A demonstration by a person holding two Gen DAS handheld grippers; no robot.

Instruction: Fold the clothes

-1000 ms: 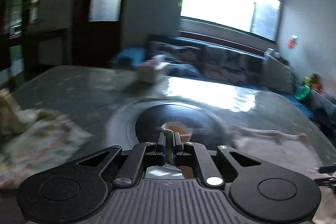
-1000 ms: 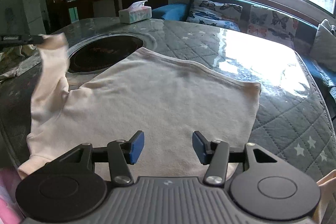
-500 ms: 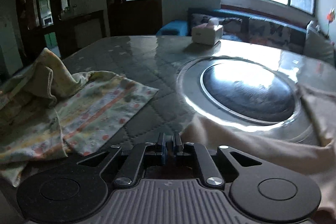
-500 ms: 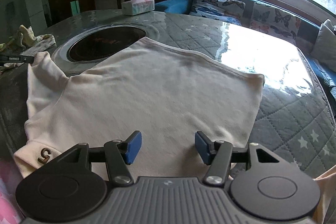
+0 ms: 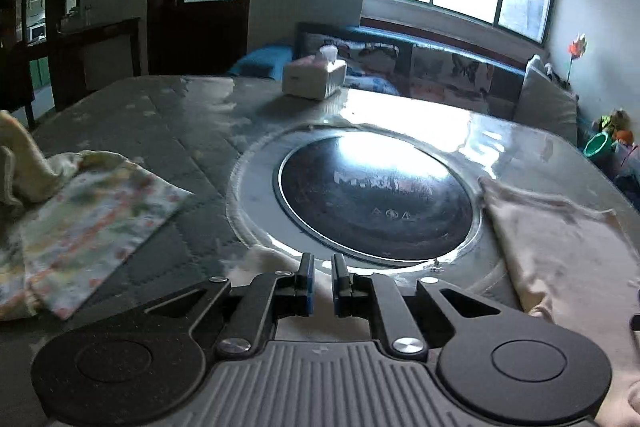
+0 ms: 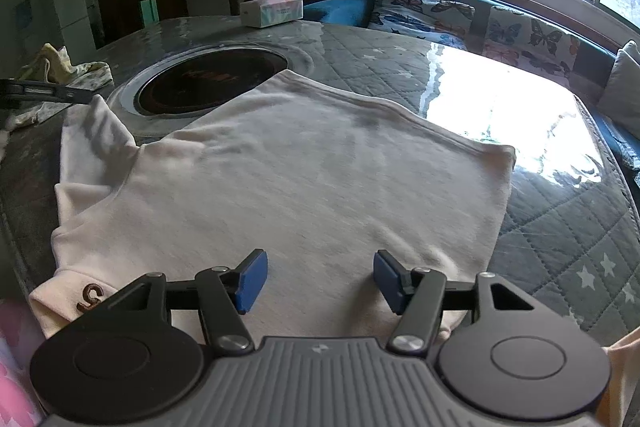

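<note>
A pale pink shirt (image 6: pixel 300 179) lies spread flat on the quilted table (image 6: pixel 560 227), with one sleeve (image 6: pixel 92 131) angled up at the left. My right gripper (image 6: pixel 318 279) hovers open over the shirt's near part, nothing between its blue pads. My left gripper (image 5: pixel 323 279) sits low at the table with its fingers nearly together on the tip of that sleeve (image 5: pixel 260 259). In the right wrist view the left gripper (image 6: pixel 48 91) reaches in from the left edge and meets the sleeve's raised tip. The shirt's body (image 5: pixel 560 247) lies to its right.
A round black cooktop (image 5: pixel 376 195) in a metal ring is sunk into the table just beyond the sleeve. A crumpled floral cloth (image 5: pixel 92 211) lies at the left. A tissue box (image 5: pixel 314 79) stands at the far edge, with a sofa (image 6: pixel 480 19) behind.
My left gripper has brought the lifted sleeve down to the table and shifted slightly right with it. The right gripper has stayed open over the shirt.
</note>
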